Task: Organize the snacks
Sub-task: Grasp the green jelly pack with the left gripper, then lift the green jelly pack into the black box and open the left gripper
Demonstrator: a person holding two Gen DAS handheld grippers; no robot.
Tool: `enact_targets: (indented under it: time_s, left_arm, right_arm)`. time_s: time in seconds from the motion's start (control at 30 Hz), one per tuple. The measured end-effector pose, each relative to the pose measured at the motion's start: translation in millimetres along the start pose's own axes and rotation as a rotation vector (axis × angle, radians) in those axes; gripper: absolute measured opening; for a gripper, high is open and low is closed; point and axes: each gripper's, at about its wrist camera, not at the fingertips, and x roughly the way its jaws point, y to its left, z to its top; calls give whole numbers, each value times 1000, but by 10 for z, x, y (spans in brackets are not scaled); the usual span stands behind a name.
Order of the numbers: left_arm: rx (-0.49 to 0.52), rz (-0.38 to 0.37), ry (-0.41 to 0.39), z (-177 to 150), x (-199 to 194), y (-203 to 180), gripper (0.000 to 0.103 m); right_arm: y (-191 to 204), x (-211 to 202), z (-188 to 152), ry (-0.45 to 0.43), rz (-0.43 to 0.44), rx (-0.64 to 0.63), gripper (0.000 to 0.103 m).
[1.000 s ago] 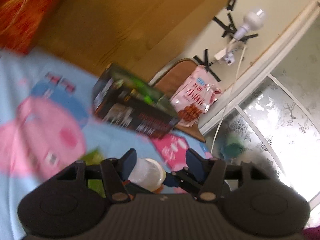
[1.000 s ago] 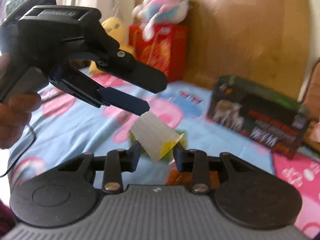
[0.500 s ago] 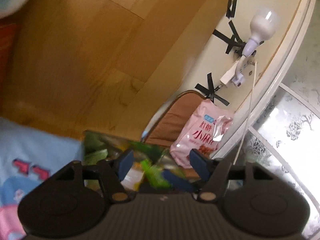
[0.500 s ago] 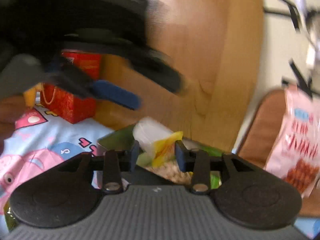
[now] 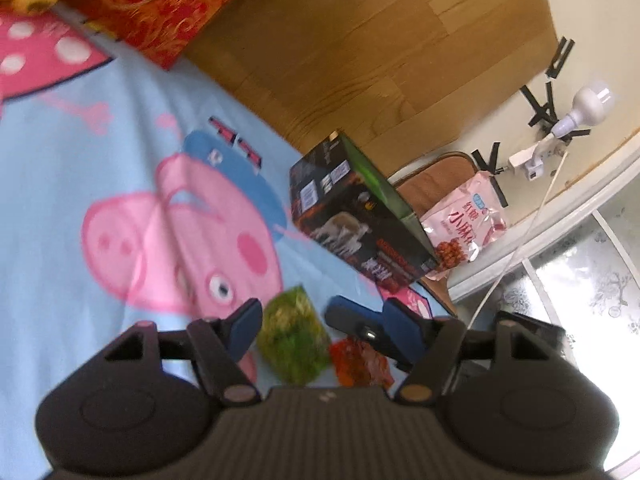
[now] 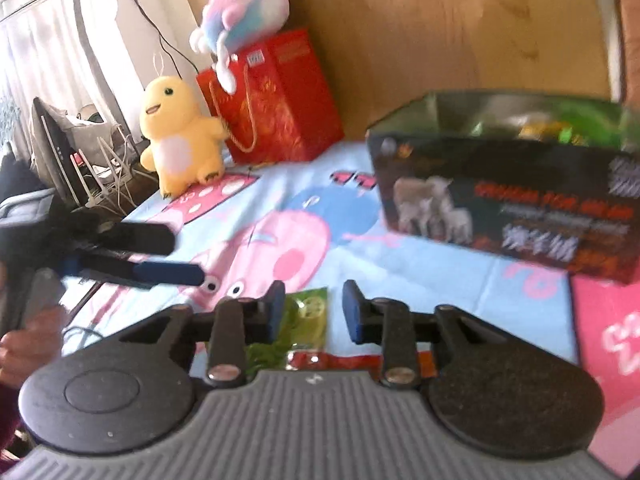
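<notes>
A dark open snack box (image 5: 356,220) (image 6: 516,196) lies on the blue pig-print cloth (image 5: 100,168), with packets inside it. A green snack packet (image 5: 294,336) (image 6: 306,314) and an orange-red packet (image 5: 360,362) (image 6: 340,360) lie on the cloth in front of it. My left gripper (image 5: 308,318) is open and empty just above the green packet; it also shows in the right wrist view (image 6: 176,256). My right gripper (image 6: 314,310) is open and empty over the same two packets.
A red gift bag (image 6: 272,96), a yellow plush (image 6: 180,136) and a pink-blue plush (image 6: 248,4) stand at the back by the wooden headboard (image 5: 360,52). A pink snack bag (image 5: 468,224) rests on a chair beside the bed. Cables hang at the left.
The right gripper held a white-yellow packet over the box; it is now open and empty. Both grippers have drawn back from the box to above the green and orange packets.
</notes>
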Motion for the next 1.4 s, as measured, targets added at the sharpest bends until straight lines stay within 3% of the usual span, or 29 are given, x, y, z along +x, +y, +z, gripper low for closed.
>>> enact_targets:
  time_s: [0.07,0.1,0.17,0.23,0.3,0.33,0.43,0.5,0.6,0.77,0.83,0.9,1.0,1.1,1.2,1.4]
  left_arm:
    - [-26,16,17,-38,81,50,69]
    - [-45,13,30,-57,126,81,70]
    - [-56,0,40,-95,223,96,62]
    - [-47,10,54,-96,329,50,44]
    - [-22,44,32,-87,372,7,32]
    - [-7,60,18,-65,381,-9,16]
    - [-45,26,-6,57,346,71,17]
    - [-58,41,-8,131,352,110,17]
    - [-76,29,18,174,397,118,17]
    - [-41,2,29,239,418,-28,16]
    - [-31,1,29,263,404,-76,16]
    - [-18,8,31,267,401,-120,16]
    - [-6,-3,23,285,377,-192,16]
    - [19,-25,15,336,340,-306,16]
    - [54,-51,3,420,335,-473,16]
    - [168,-135,-36,725,425,-928,17]
  right_arm:
    - [-33,120,-31,35,3,45,31]
    - [-27,129,-68,12,2,52,31]
    - [15,101,-97,8,-6,54,31]
    - [-9,49,-132,-2,5,83,31]
    - [-49,9,-126,-7,11,100,33]
    - [-58,-5,-128,-15,7,104,34]
    - [-138,-24,-123,-30,37,141,46]
    - [-150,-32,-130,-24,89,143,59]
    - [2,-29,-153,-18,119,30,77]
    - [353,83,-185,12,3,-167,80]
    - [359,99,-188,8,-21,-174,73]
    - [339,104,-187,-7,-61,-161,45]
    - [239,61,-187,-34,-17,-113,28]
    - [276,-9,-211,-83,-43,-131,14]
    - [342,-78,-211,-152,-77,-164,12]
    - [468,-383,-107,-365,-245,-322,11]
